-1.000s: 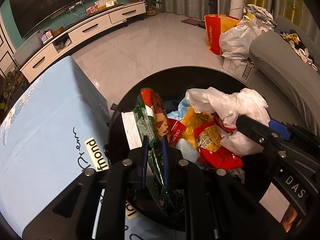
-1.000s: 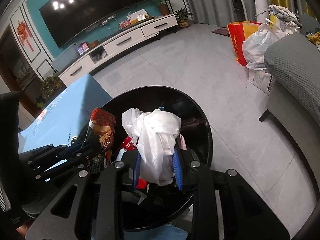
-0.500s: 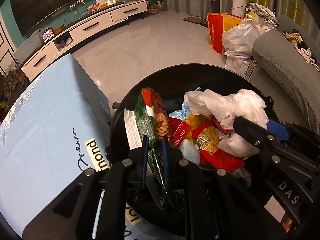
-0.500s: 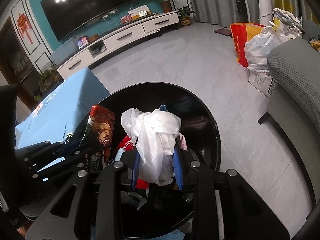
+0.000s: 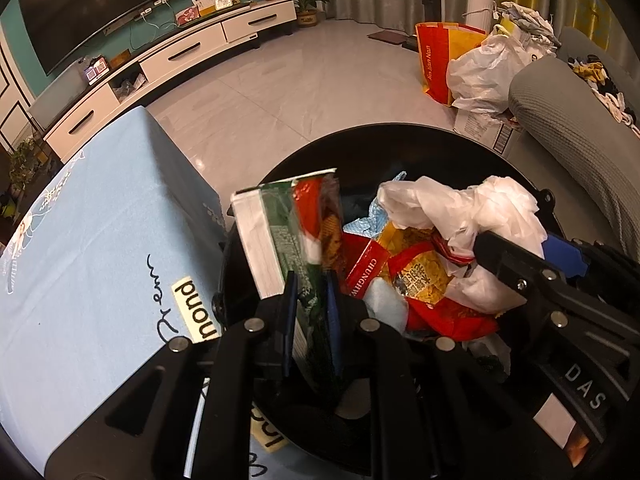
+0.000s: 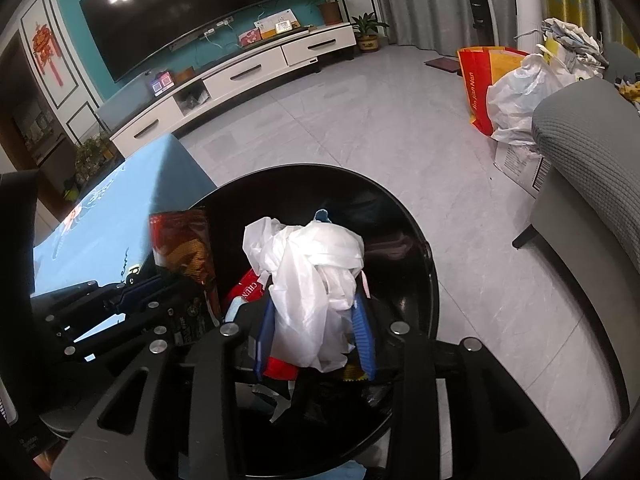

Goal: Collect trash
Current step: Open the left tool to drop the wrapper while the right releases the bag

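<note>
A black round bin (image 5: 400,136) sits below both grippers, holding red and yellow snack bags (image 5: 424,276) and a red cigarette packet (image 5: 366,268). My left gripper (image 5: 311,312) is shut on a green and red snack wrapper (image 5: 296,216), which stands up over the bin's left side. My right gripper (image 6: 316,336) has a crumpled white plastic bag (image 6: 316,272) between its blue pads. Its jaws are opening, and the puffy bag still touches both pads above the trash. In the right wrist view, the wrapper (image 6: 184,248) and left gripper (image 6: 120,300) show at the left, over the bin's rim (image 6: 424,248).
A light blue covered table (image 5: 100,220) touches the bin's left side. A grey sofa (image 5: 580,128) stands at the right. An orange bag (image 5: 432,60) and a white sack (image 5: 480,72) sit on the tiled floor beyond. A white TV cabinet (image 5: 180,52) lines the far wall.
The right gripper's pads have spread a little apart around the white bag. The wrapper's top has unfolded wider to the left. Neither hand has shifted much.
</note>
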`<state>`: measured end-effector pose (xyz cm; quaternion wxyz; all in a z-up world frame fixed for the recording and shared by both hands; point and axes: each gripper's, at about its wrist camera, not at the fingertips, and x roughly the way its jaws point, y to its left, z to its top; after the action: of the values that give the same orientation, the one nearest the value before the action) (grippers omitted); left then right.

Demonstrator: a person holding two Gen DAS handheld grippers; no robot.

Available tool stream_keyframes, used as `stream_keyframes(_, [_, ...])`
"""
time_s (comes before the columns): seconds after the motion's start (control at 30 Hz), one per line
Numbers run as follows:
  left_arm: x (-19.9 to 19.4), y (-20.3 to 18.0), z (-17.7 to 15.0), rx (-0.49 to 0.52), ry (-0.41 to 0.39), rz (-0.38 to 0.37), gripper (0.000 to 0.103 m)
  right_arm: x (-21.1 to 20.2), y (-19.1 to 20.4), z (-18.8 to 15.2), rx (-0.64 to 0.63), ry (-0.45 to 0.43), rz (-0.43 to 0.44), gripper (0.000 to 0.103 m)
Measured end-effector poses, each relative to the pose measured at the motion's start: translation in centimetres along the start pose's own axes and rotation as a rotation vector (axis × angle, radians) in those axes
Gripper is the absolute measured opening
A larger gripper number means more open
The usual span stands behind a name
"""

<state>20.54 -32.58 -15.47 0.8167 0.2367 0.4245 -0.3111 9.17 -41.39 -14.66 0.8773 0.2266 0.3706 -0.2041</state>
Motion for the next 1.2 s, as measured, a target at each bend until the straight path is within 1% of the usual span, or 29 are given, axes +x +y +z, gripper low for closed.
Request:
stream_keyframes(0.07, [0.0,0.2,0.0,-0.002,0.001,0.0,0.017,0.0,0.0,0.0,-0.002,0.0,0.0,0.04])
stream_keyframes(0.13, [0.0,0.3,0.1,-0.002,-0.002,0.0,0.024,0.1,0.0,0.1,-0.005,0.001,-0.004,0.041])
stream_keyframes(0.3, [0.0,0.1,0.2,0.002,-0.005,0.0,0.024,0.2,0.0,0.2,-0.004,0.001,-0.003,0.045])
stream_keyframes(0.37, [0.0,0.2,0.3,0.002,-0.005,-0.001,0.028,0.2,0.0,0.2,-0.006,0.0,-0.001,0.046])
stream_keyframes(0.4, [0.0,0.1,0.3,0.002,-0.006,0.001,0.032,0.2,0.0,0.3,-0.006,0.0,-0.001,0.047])
stream_keyframes(0.47, [0.0,0.1,0.3,0.0,-0.007,-0.002,0.034,0.2,-0.1,0.4,-0.001,-0.001,0.003,0.048])
stream_keyframes(0.6, [-0.1,0.1,0.4,-0.002,-0.012,0.001,0.037,0.1,-0.3,0.5,0.009,-0.004,0.005,0.055])
stream_keyframes(0.7, [-0.1,0.1,0.4,-0.002,-0.016,0.002,0.041,0.0,-0.3,0.4,0.013,-0.006,0.007,0.055])
stream_keyframes(0.8, [-0.3,0.2,0.4,-0.002,-0.018,0.0,0.043,-0.1,-0.1,0.3,0.015,-0.006,0.007,0.055])
stream_keyframes(0.93, [-0.5,0.3,0.3,-0.003,-0.024,-0.002,0.05,-0.4,-0.1,0.4,0.022,-0.012,0.013,0.056])
stream_keyframes(1.2, [-1.4,0.8,0.2,-0.016,-0.044,-0.004,0.063,-1.4,0.2,0.7,0.031,-0.036,0.025,0.062])
